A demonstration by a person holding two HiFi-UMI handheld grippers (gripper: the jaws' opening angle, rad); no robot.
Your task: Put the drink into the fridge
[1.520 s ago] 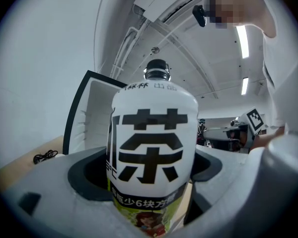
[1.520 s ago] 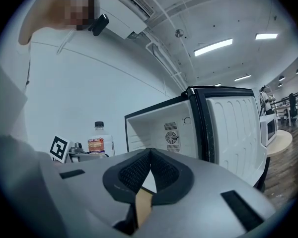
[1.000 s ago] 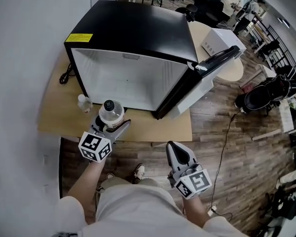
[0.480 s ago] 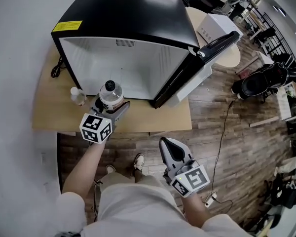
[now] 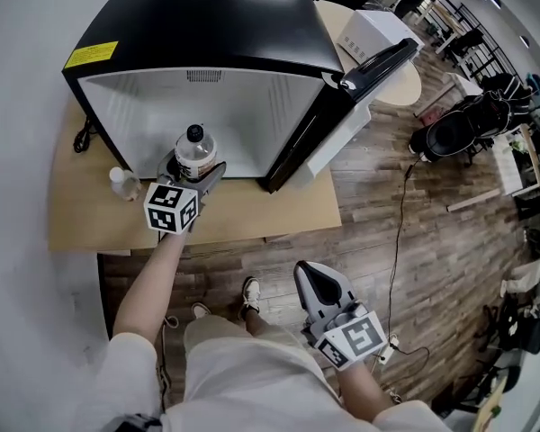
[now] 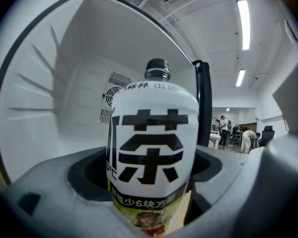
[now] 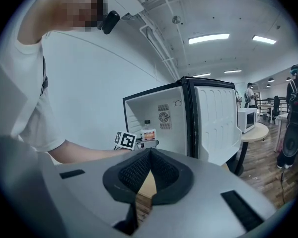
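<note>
- L gripper [image 5: 189, 171]: fingers clamped on the drink bottle [image 5: 194, 149], one on each side of its lower body. In the left gripper view the bottle [image 6: 151, 148] fills the gap between the fingers [image 6: 49, 197]. It is upright, with a white label in large black print and a dark cap [image 6: 157, 68].
- Drink position: at the mouth of the fridge [image 5: 207, 16], left of centre in the opening and over its near edge. The white inner walls [image 6: 54, 83] and the rear vent [image 6: 114, 90] lie behind it. Can't tell whether the base touches the fridge floor; prob. just above it, as the fingers hide it.
- Fridge: black shell, white interior [image 5: 243, 115], on a wooden bench [image 5: 279, 210]. Door [image 5: 369, 61] swung open to the right.
- R gripper [image 5: 322, 286]: fingers closed together, nothing between them. The right gripper view shows the pads [image 7: 161, 175] meeting at the tip. Held low and near, beside the person's body, over the wood floor [image 5: 414, 241], well apart from the fridge.
- Small clear container [image 5: 123, 183] on the bench, just left of the fridge and near the L gripper.
- Black cable [image 5: 83, 138] at the fridge's left side.
- Far right: white microwave [image 5: 371, 27] on a round table [image 5: 405, 84], behind the open door.
</note>
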